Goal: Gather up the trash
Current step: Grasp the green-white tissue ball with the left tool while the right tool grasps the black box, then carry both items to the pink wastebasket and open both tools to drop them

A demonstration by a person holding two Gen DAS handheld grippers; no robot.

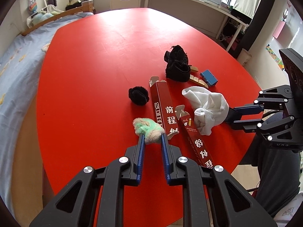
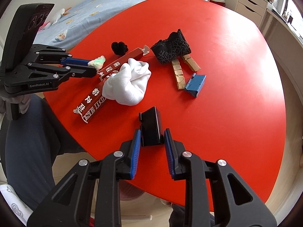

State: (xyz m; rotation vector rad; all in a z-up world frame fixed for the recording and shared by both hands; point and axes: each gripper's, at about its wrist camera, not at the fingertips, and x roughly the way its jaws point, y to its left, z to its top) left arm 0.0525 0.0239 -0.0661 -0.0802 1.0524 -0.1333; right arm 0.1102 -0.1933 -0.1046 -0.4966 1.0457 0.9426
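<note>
While the left gripper [image 1: 153, 136] pinches a fuzzy green-and-cream scrap [image 1: 148, 129] near the red table's [image 1: 98, 60] front edge, the right gripper [image 2: 152, 137] clamps a glossy black box [image 2: 151, 128] standing on the table, apart from the crumpled white cloth [image 2: 128, 81] and two torn dark-red cartons [image 2: 94, 102]

The white cloth [image 1: 206, 109] hides the right gripper's [image 1: 228, 116] tips, and the dark red box's [image 1: 198, 138] near end lies behind the left gripper.
</note>
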